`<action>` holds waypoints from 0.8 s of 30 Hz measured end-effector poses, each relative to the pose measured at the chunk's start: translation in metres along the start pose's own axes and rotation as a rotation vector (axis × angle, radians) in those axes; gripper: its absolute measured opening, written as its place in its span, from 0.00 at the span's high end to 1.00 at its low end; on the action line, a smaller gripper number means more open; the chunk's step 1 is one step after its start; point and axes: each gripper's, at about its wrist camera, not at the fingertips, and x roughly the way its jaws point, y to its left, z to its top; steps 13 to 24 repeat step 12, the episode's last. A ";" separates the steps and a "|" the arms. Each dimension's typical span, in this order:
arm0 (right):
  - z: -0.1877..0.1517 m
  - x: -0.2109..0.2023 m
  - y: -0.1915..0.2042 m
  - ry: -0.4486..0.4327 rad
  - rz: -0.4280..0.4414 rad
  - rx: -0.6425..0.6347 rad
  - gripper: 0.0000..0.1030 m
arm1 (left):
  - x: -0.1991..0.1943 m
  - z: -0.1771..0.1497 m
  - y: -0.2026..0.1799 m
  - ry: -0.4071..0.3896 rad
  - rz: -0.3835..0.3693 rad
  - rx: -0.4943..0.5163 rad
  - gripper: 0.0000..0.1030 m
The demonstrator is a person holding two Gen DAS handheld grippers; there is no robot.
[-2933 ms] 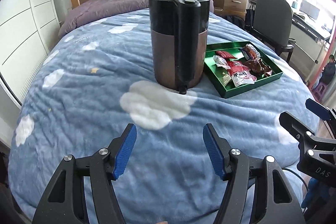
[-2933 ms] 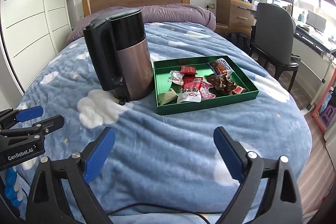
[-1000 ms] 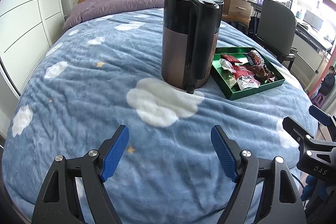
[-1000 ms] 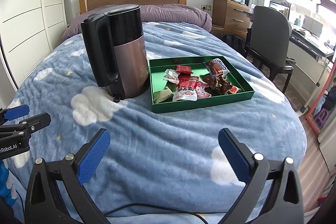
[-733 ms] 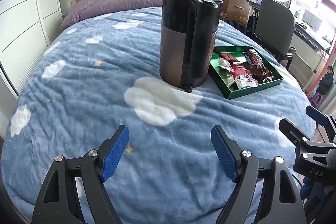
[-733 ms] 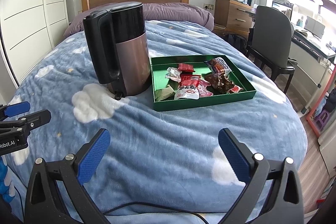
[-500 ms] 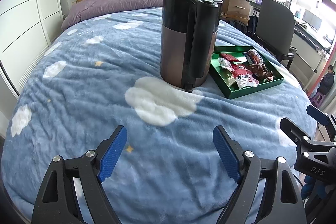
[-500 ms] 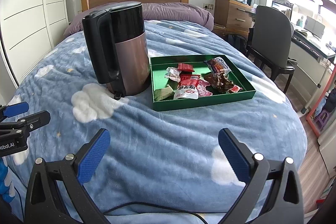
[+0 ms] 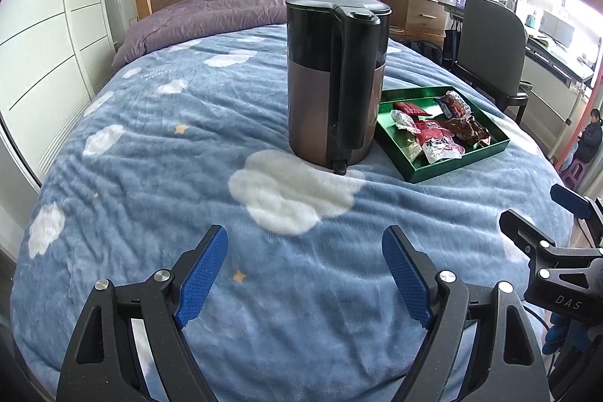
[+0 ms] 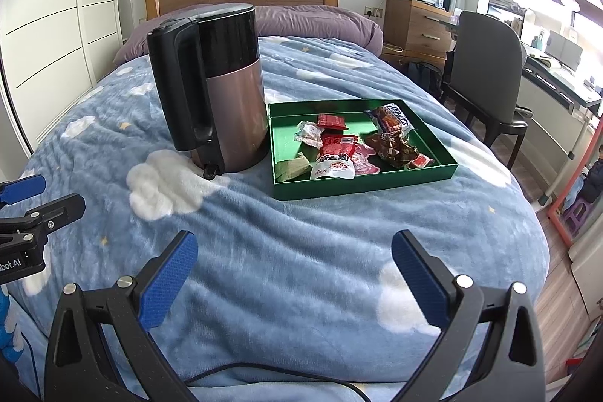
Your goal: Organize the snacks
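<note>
- Both views sit slightly nearer the bed [image 10: 301,232] than 2.9 seconds ago, and the left gripper [image 9: 303,274] has spread wider; kettle, tray and snacks lie where they were.
- Bed: a wide, soft, fleecy blue blanket with white clouds and small yellow stars, rippled across its top.
- Kettle [image 10: 215,89]: a tall upright cylinder, glossy black above, brushed bronze below, with a black handle. It stands just beside the tray's left wall; whether they touch is unclear.
- Tray [image 10: 361,185]: a shallow, rigid, green rectangle with low walls.
- Snacks [image 10: 335,153]: about ten crinkly wrapped packets, red, white, brown and pale green, all inside the tray in a loose heap. None lies on the blanket.
- Progress: the snacks are gathered in the tray, which fits either a finished gathering or a pile waiting to be sorted; the pictures do not settle which.
- Left gripper: blue ribbed pads spread apart, holding nothing, low over the near blanket.
- Right gripper [image 10: 296,274]: pads spread wide, empty, well short of the tray.
</note>
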 end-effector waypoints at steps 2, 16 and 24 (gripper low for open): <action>0.000 0.000 0.000 0.000 0.000 -0.002 0.00 | -0.001 0.000 -0.001 -0.001 0.001 0.002 0.23; 0.000 -0.001 0.000 0.001 0.000 -0.001 0.00 | -0.002 0.001 -0.002 -0.003 0.010 0.006 0.23; 0.000 -0.001 0.000 0.001 0.000 -0.001 0.00 | -0.002 0.001 -0.002 -0.003 0.010 0.006 0.23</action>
